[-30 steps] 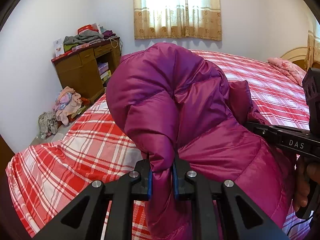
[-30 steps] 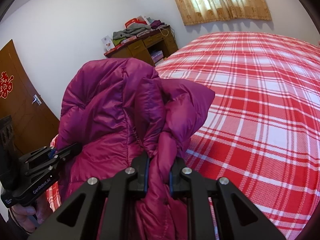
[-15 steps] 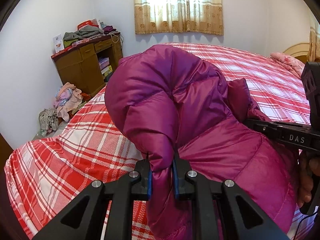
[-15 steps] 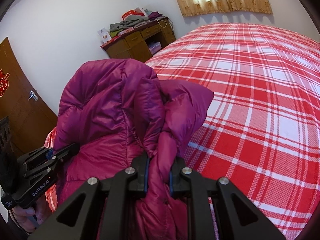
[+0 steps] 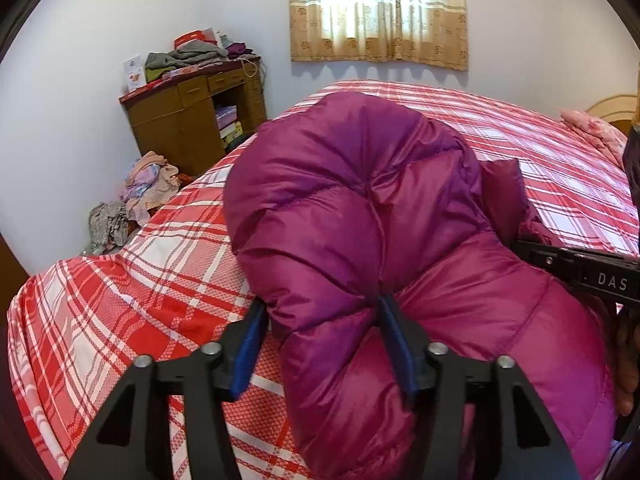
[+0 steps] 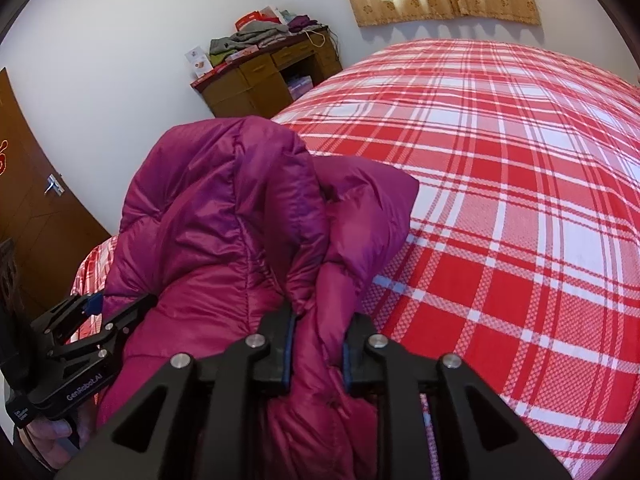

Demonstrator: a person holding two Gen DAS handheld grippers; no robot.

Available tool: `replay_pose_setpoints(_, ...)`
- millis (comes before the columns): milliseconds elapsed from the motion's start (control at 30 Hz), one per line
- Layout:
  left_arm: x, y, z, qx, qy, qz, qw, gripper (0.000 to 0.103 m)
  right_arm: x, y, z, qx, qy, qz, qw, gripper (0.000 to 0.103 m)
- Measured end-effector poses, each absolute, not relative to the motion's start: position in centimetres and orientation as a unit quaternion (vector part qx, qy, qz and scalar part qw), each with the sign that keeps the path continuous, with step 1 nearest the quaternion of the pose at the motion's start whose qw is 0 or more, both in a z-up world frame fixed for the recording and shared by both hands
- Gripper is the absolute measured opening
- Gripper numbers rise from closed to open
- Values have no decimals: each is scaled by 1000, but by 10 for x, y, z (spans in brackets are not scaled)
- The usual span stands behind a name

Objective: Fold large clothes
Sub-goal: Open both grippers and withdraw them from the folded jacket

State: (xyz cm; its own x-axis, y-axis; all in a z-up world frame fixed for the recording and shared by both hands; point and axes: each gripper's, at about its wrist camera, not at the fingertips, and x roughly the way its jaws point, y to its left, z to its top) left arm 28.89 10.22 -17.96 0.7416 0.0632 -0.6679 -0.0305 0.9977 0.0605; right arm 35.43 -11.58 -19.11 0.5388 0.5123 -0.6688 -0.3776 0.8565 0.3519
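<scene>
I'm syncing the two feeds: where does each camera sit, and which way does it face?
Left wrist: on the left gripper, jaws opening around the purple down jacket, facing the curtained window; right gripper at right edge.
Right wrist: on the right gripper, fingers around jacket, facing across the plaid bed; left gripper at lower left.
Shared: jacket, bed, wooden desk, window.

White walls; a bright curtained window on the far wall. Far left, a wooden cabinet piled with clothes; a plaid-covered bed.

Magenta puffer jacket — right gripper opening, plaid bed
</scene>
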Motion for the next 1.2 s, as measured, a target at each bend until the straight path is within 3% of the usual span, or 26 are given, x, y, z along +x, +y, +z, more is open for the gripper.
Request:
replay_pose_setpoints(167,290,111,-186,3,353,34,935,72,355,-117,-196,86,409,250,873,25)
replay_pose_setpoints(667,288,114,-197,-16,344,48,938,78,353,-109,-200,68,410,233,879,35)
replay_pose_setpoints(733,286,115,-193,-17,350,53,935,78,352,-108,-198,62,410,227,881,38)
replay_pose_setpoints(900,257,118,-158,-10,345,69,936,78,330,-125,-168,63,395,182,898,68)
replay_pose_setpoints(1200,154,116,-47,-12,242,75,967,78,208,-144,-67,36,291,157,943,78)
